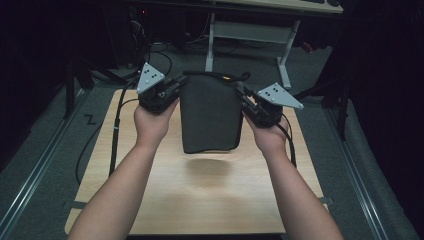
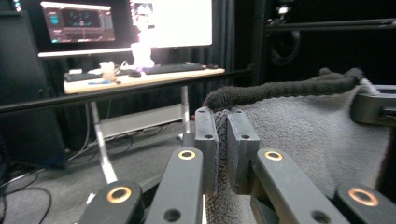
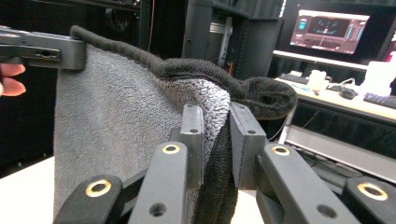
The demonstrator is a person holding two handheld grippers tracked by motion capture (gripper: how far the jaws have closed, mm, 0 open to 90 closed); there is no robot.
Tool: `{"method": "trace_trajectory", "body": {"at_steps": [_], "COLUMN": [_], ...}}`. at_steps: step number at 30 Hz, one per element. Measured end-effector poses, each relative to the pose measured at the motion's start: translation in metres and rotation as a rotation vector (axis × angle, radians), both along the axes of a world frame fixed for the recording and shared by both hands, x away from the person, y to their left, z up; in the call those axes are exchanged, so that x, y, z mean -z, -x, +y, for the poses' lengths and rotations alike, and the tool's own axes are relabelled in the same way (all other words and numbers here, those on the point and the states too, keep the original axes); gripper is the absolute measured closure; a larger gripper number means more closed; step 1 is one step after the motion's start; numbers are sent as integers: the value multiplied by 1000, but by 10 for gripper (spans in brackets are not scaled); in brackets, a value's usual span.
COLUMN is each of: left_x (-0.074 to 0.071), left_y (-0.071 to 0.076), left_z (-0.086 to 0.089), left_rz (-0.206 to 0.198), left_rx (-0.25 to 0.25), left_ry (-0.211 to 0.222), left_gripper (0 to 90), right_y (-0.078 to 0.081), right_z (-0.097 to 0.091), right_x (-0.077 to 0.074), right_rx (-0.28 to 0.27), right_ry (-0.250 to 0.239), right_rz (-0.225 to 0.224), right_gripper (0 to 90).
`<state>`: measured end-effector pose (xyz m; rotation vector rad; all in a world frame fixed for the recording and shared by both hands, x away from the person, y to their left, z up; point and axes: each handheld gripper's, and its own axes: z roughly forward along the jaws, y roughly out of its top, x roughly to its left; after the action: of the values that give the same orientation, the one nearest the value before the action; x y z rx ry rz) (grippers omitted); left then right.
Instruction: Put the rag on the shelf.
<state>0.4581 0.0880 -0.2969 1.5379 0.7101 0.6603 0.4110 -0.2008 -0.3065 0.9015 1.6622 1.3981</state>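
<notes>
Your left hand-held gripper is clenched on the upper left corner of the dark grey towel; in the left gripper view its jaws pinch the terry cloth just under the thick rolled hem, with the fabric squeezed flat between the pads. The towel itself hangs folded between your two hands, above the middle of the wooden table, its lower edge clear of the wood and throwing a soft shadow beneath. It holds nothing and sits in nothing. Right of the towel, your right hand-held gripper grasps the upper right corner the same way; in the right gripper view the bunched cloth fills the gap between its jaws, and the hem loops over just above them.
</notes>
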Motion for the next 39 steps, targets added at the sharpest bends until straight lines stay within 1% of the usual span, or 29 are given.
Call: {"method": "trace_trajectory", "body": {"at_steps": [3, 4, 6, 8, 11, 12, 14, 15, 18, 19, 20, 22, 24, 26, 27, 32, 34, 36, 37, 39], "left_x": [-1, -1, 1, 3, 9, 12, 18, 22, 37, 41, 48, 59, 69, 77, 81, 99, 107, 117, 121, 127], "left_y": [-14, -21, -32, -41, -52, -55, -61, -65, -76, -78, -80, -84, -86, -88, -88, -89, -89, -89, -89, -88], "left_z": [-2, -3, -5, -6, -7, -8, -10, -11, -11, -11, -11, -11, -10, -9, -8, -7, -7, -6, -7, -8], "left_rz": [13, 18, 19, 21, 20, 20, 24, 33, 80, 88, 106, 129, 160, 189, 200, 246, 272, 304, 320, 325], "left_rx": [0, -3, -5, -7, -10, -11, -8, -3, 19, 16, 15, 11, 13, 17, 18, 34, 43, 54, 60, 65], "left_ry": [-4, -9, -24, -36, -40, -44, -63, -69, -60, -63, -75, -85, -86, -79, -84, -90, -84, -77, -86, -91], "left_gripper": [845, 844, 844, 844, 842, 841, 840, 839, 838, 838, 838, 839, 841, 842, 843, 846, 849, 852, 853, 855], "right_y": [-15, -19, -32, -44, -60, -65, -73, -77, -86, -89, -92, -97, -101, -104, -104, -107, -108, -110, -110, -111], "right_z": [-1, -2, -4, -5, -7, -8, -11, -12, -15, -16, -17, -16, -16, -17, -17, -19, -21, -25, -25, -26], "right_x": [0, 0, 1, 2, 6, 8, 13, 15, 24, 27, 30, 38, 46, 53, 57, 75, 82, 86, 89, 94], "right_rx": [1, 2, 0, 4, 2, 3, 5, 6, 4, 4, -4, -2, -9, -20, -22, -40, -46, -53, -55, -49], "right_ry": [5, 2, -1, -3, 3, 12, 19, 31, 55, 65, 68, 99, 112, 118, 116, 120, 100, 53, 45, 65], "right_rz": [11, 13, 29, 35, 46, 47, 62, 65, 93, 109, 123, 152, 186, 198, 206, 237, 261, 291, 301, 315], "right_gripper": [781, 781, 781, 781, 780, 779, 778, 777, 773, 771, 770, 770, 770, 770, 769, 768, 772, 777, 779, 781]}}
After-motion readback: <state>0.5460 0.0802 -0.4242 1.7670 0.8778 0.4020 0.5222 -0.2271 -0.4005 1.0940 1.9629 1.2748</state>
